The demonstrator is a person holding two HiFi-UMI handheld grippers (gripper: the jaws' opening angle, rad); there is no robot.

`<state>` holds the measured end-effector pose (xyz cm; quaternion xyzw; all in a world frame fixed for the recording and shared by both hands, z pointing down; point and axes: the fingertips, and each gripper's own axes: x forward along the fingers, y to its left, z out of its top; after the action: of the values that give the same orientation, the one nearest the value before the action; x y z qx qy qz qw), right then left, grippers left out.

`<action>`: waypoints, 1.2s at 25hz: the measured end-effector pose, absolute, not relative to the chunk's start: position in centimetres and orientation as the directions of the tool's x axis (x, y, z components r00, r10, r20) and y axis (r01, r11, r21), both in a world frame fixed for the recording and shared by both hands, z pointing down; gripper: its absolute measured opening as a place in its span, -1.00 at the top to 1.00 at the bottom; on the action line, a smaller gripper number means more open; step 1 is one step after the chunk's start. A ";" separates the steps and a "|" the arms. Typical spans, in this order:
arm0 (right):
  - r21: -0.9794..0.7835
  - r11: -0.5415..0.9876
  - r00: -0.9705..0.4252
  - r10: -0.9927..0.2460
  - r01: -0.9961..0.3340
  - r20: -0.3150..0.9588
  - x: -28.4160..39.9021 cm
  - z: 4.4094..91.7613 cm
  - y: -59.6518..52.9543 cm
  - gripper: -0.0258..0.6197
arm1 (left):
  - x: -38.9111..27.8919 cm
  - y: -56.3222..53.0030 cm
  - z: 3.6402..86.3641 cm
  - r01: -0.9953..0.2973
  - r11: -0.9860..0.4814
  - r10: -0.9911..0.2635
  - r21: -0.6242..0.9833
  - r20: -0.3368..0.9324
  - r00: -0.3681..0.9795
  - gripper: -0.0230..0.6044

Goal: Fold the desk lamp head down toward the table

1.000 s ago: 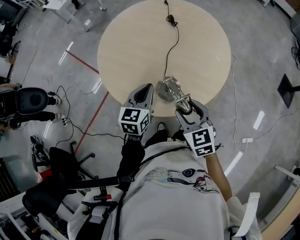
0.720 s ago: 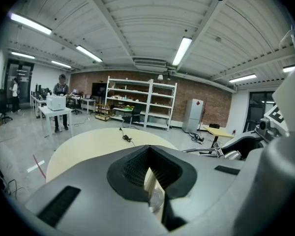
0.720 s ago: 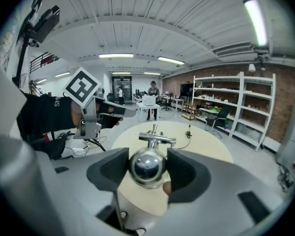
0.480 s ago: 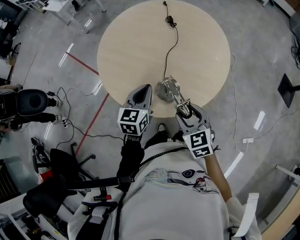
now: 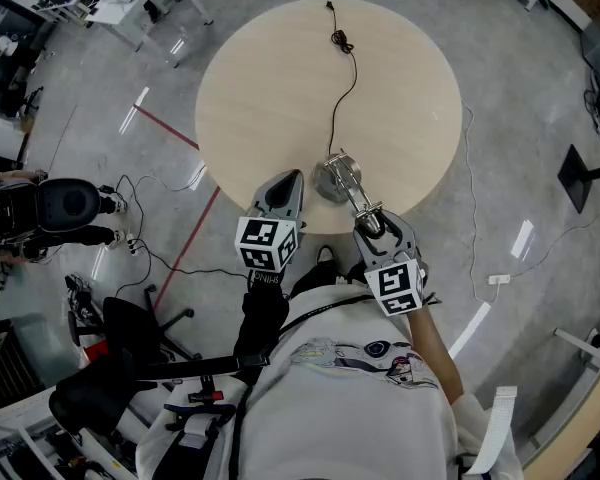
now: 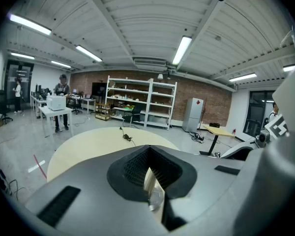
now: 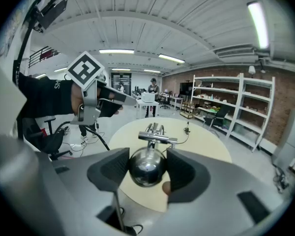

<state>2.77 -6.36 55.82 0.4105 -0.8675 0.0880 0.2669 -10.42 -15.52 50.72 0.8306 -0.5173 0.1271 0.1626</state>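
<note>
A chrome desk lamp stands near the front edge of the round beige table (image 5: 280,78). Its base (image 5: 330,180) rests on the tabletop, and its thin arm slants toward me to the ball-shaped head (image 5: 371,218). My right gripper (image 5: 375,222) is shut on that head. In the right gripper view the shiny ball (image 7: 146,168) fills the space between the two fingers of the right gripper (image 7: 147,167), with the lamp's joint bar (image 7: 157,138) behind it. My left gripper (image 5: 292,178) hovers just left of the base, jaws together and holding nothing; its own view shows the closed notch of the left gripper (image 6: 150,181).
The lamp's black cord (image 5: 338,98) runs across the table to a plug (image 5: 340,38) at the far edge. Black office chairs (image 5: 60,203) and floor cables sit to the left, with a red tape line (image 5: 185,248) on the floor. Shelving (image 6: 137,102) lines the back wall.
My right gripper, still shut on the lamp head, has drifted slightly left and toward the table's front edge. The left gripper has stayed in place.
</note>
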 end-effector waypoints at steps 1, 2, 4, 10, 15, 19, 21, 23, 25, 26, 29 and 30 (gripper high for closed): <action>0.069 0.646 -0.518 -0.666 -0.760 0.537 2.8 56.0 -6.3 0.17 | -10.5 -15.5 50.7 -0.901 -0.412 -0.818 0.139 0.380 0.432 0.92; 0.071 0.645 -0.515 -0.667 -0.761 0.538 2.8 56.2 -6.3 0.17 | -10.5 -15.4 50.7 -0.901 -0.411 -0.818 0.138 0.381 0.432 0.92; 0.074 0.642 -0.510 -0.669 -0.763 0.542 2.8 56.5 -6.1 0.17 | -10.5 -15.2 50.7 -0.900 -0.413 -0.817 0.138 0.381 0.433 0.92; 0.079 0.633 -0.494 -0.670 -0.770 0.554 2.9 57.7 -5.9 0.18 | -10.7 -15.0 50.8 -0.900 -0.414 -0.817 0.138 0.380 0.434 0.92; 0.089 0.629 -0.485 -0.673 -0.772 0.558 3.0 58.4 -5.9 0.19 | -10.7 -14.9 50.9 -0.900 -0.413 -0.817 0.136 0.381 0.433 0.93; 0.095 0.624 -0.472 -0.674 -0.776 0.568 2.9 59.3 -5.8 0.19 | -11.0 -15.0 50.9 -0.900 -0.413 -0.816 0.137 0.383 0.433 0.92; 0.100 0.621 -0.464 -0.674 -0.778 0.575 2.9 59.6 -5.9 0.20 | -11.2 -15.1 50.9 -0.900 -0.414 -0.815 0.137 0.384 0.433 0.92; 0.104 0.619 -0.459 -0.674 -0.778 0.578 2.8 59.9 -6.0 0.20 | -11.4 -15.1 50.8 -0.901 -0.412 -0.816 0.135 0.385 0.431 0.92; 0.106 0.617 -0.456 -0.676 -0.780 0.579 2.7 60.1 -5.9 0.20 | -11.6 -15.0 50.8 -0.902 -0.411 -0.816 0.133 0.388 0.429 0.92; 0.107 0.616 -0.454 -0.676 -0.781 0.581 2.7 60.3 -5.9 0.20 | -11.6 -15.0 50.9 -0.902 -0.412 -0.815 0.132 0.389 0.429 0.92; 0.109 0.612 -0.448 -0.677 -0.783 0.584 2.8 60.8 -5.9 0.21 | -11.6 -15.0 51.0 -0.901 -0.414 -0.814 0.130 0.391 0.430 0.92; 0.110 0.611 -0.446 -0.678 -0.784 0.585 2.8 61.0 -5.9 0.21 | -11.6 -15.0 51.0 -0.901 -0.414 -0.813 0.129 0.392 0.430 0.92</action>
<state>2.79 -5.90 61.04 0.4321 -0.8457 0.0885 0.3004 -11.62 -15.04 51.05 0.8298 -0.5166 0.1353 0.1621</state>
